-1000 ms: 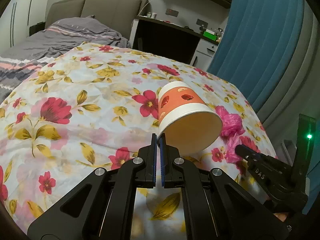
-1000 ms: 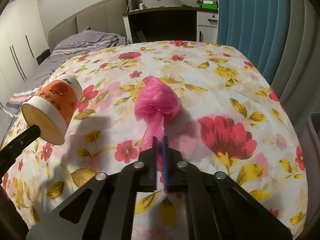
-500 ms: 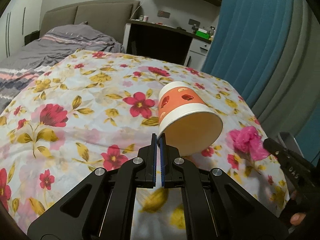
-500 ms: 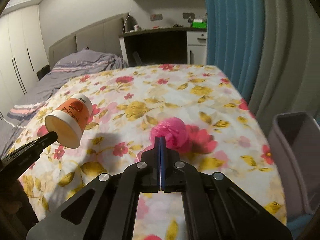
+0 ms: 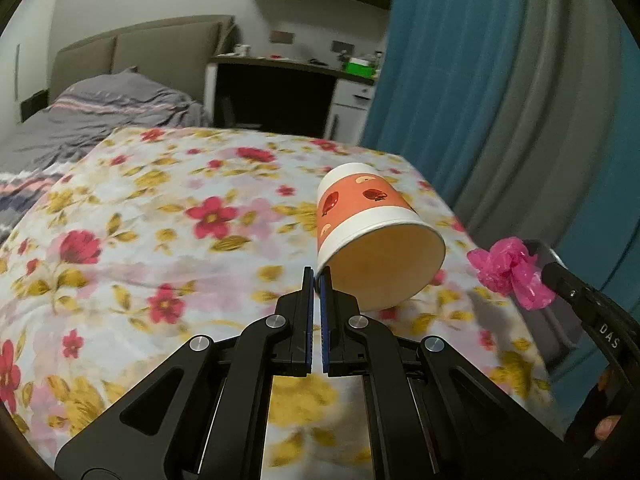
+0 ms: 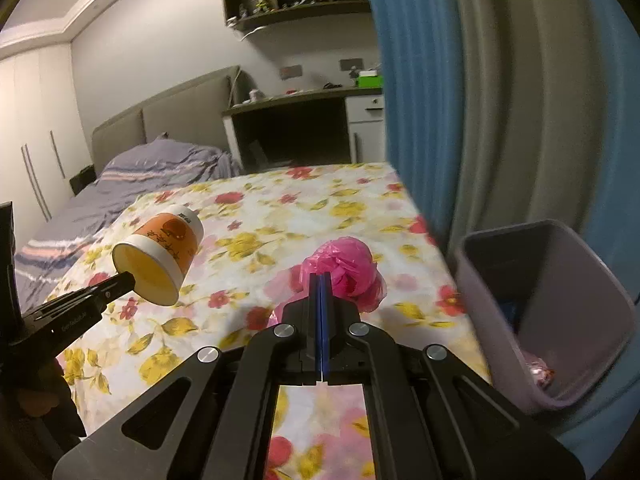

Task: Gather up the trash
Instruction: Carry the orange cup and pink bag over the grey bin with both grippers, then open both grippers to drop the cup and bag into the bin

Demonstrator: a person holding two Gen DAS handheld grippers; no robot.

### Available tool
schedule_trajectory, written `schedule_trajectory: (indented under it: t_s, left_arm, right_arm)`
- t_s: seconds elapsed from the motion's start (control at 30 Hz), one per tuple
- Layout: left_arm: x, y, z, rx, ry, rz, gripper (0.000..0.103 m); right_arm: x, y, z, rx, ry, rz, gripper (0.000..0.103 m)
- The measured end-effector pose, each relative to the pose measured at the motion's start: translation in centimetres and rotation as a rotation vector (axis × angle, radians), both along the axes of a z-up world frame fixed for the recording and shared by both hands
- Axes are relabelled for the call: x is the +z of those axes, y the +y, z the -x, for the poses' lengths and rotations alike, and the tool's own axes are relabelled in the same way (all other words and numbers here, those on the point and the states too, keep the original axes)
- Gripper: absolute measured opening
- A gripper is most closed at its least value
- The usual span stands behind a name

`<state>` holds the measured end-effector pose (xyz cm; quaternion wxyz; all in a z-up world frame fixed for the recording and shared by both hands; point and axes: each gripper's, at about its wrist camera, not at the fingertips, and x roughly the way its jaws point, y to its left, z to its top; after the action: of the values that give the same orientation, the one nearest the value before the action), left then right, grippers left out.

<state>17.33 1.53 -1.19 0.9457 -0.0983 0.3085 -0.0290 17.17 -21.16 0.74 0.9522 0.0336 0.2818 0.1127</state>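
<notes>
Left wrist view: my left tongs point forward and downward over the bed with the floral red-and-yellow sheet. Their blue-lined jaws are clenched on the rim of the orange-and-white paper cup, which hangs clear of the sheet, tilted, its open mouth turned toward the camera. At the right edge my right tongs enter, carrying the crumpled pink plastic bag.

Right wrist view: my right tongs also slope downward, their jaws pressed together on a fold of the pink plastic bag, whose bulk bunches just beyond the tips, above the sheet near the bed's right edge. Just to the right of the bed stands the grey plastic waste bin, open-topped, with some items lying at its bottom; the bag is near it but not over it. At the left, my left tongs hold the paper cup by its rim, well apart from the bag. Blue and grey curtains hang behind the bin.
</notes>
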Motion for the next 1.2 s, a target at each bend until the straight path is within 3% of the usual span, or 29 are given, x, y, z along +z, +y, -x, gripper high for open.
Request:
schedule_trajectory:
  t_s: [0.2,0.43,0.7,1.03,1.07,1.1,1.17,1.2]
  left_arm:
    - [1.9,-5.7,-0.6,-0.124,-0.028,0.001,0.002]
    - [3.4,-15.3,-2.6,-0.352,-0.023,0.039,0.002]
    - [1.1,-24.3,-5.7,-0.520,0.084,0.063,0.002]
    - [-2.0,-28.4,-8.4,-0.582,0.183,0.075,0.003]
    - [-2.1,-28.4,-8.4,-0.594,0.181,0.078,0.005]
    - [-2.1,-28.4,-8.4,-0.593,0.176,0.074,0.011]
    - [-2.1,-28.0,-8.4,-0.574,0.162,0.063,0.032]
    - [-2.0,-27.7,-8.3,-0.562,0.155,0.066,0.054]
  right_arm:
    - [1.4,-4.9,1.4,-0.094,-0.043,-0.017,0.001]
    - [2.0,-12.0,2.2,-0.263,-0.066,-0.041,0.001]
    - [-0.7,-16.3,1.6,-0.356,-0.004,-0.021,0.001]
    - [-3.0,-18.2,1.1,-0.378,0.060,-0.043,0.004]
    - [-3.2,-18.4,1.1,-0.378,0.068,-0.043,0.013]
    - [-3.3,-18.5,1.0,-0.382,0.072,-0.045,0.030]
    - [-3.4,-18.7,1.3,-0.401,0.071,-0.050,0.048]
    - [-3.5,-18.8,1.4,-0.409,0.067,-0.052,0.048]
